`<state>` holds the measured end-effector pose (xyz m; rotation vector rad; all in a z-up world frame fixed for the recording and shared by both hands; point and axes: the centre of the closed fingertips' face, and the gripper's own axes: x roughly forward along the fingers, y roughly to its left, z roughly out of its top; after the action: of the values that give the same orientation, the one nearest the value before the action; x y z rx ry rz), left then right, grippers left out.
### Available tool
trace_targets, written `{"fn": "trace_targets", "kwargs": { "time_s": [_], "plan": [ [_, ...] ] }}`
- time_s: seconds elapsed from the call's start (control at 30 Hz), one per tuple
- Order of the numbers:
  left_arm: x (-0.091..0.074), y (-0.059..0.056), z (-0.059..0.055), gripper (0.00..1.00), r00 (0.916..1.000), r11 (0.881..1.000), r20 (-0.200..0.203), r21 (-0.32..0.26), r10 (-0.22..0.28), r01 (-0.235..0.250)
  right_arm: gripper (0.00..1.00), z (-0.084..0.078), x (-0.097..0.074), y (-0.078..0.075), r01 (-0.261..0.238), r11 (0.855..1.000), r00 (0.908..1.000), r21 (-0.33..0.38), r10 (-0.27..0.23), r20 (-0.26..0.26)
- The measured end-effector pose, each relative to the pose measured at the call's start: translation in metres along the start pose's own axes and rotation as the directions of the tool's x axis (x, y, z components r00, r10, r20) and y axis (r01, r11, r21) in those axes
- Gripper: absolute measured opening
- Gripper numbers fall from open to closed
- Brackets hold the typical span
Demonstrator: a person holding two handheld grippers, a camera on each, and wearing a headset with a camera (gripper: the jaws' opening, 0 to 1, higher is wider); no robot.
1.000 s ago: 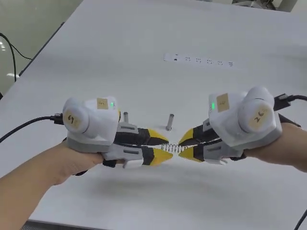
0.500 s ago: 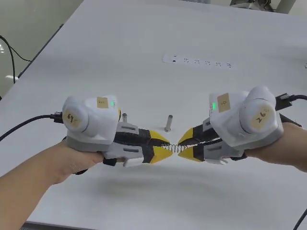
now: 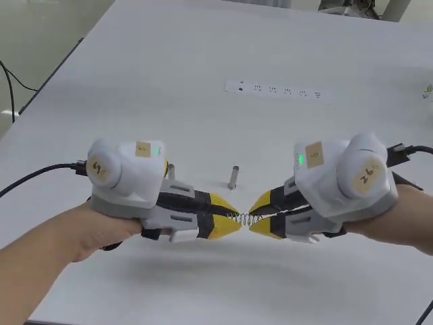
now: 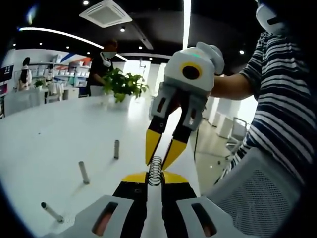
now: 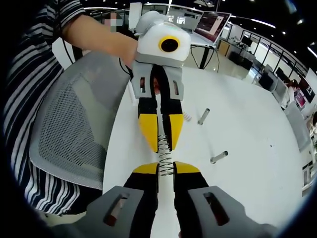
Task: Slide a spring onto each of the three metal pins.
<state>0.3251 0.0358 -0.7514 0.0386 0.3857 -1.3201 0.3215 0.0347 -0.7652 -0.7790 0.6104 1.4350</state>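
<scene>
Steel pins point(image 3: 233, 177) stand beyond spring point(image 3: 243, 218) clamped by left gripper point(image 3: 232, 218) and right gripper point(image 3: 255, 220).

Head view: bright, even light falls from overhead — the white table point(image 3: 203, 68) nearly washes out toward 12 o'clock, without hard glare. A soft, blurred shadow lies on it under the left gripper point(image 3: 237, 220) and right gripper point(image 3: 252, 220), toward 6 o'clock. Focus is sharp throughout. In the left gripper view the room is dimmer; a ceiling strip light point(image 4: 186, 20) burns out at 12 o'clock and a bright patch blooms at 3 o'clock. The spring point(image 4: 155, 171) is crisp, while distant figures at 9 o'clock are soft. Both gripper views bend straight lines near their edges — the right gripper view is brighter, the table glaring white at 3 o'clock.
</scene>
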Motion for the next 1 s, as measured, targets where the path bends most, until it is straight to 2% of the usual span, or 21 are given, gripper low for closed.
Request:
{"fn": "trace_targets", "kwargs": {
  "time_s": [0.13, 0.23, 0.33, 0.77, 1.0],
  "plan": [
    [0.000, -0.003, -0.005, 0.02, 0.9999, 1.000, -0.003, -0.007, -0.010, 0.010, 0.09, -0.002, 0.002, 0.003, -0.004, 1.000, 1.0000, 0.026, 0.004, 0.007],
    [-0.003, -0.003, -0.008, 0.02, 0.9998, 1.000, -0.014, -0.006, -0.014, 0.014, 0.13, -0.010, 0.002, 0.002, 0.006, 1.000, 0.9998, 0.013, -0.006, -0.020],
    [-0.005, -0.003, -0.009, 0.02, 0.9996, 1.000, -0.020, -0.007, -0.019, 0.019, 0.13, -0.014, 0.002, 0.004, -0.002, 1.000, 0.9998, 0.027, 0.003, -0.021],
    [-0.007, -0.004, -0.009, 0.02, 0.9992, 1.000, -0.031, -0.001, -0.025, 0.025, 0.08, -0.007, 0.006, 0.008, -0.018, 0.999, 0.9996, 0.036, 0.017, 0.023],
    [-0.007, -0.004, -0.011, 0.02, 0.9992, 1.000, -0.036, 0.008, -0.020, 0.020, 0.07, -0.003, 0.001, 0.008, -0.013, 1.000, 0.9994, -0.005, 0.013, 0.033]
  ]
}}
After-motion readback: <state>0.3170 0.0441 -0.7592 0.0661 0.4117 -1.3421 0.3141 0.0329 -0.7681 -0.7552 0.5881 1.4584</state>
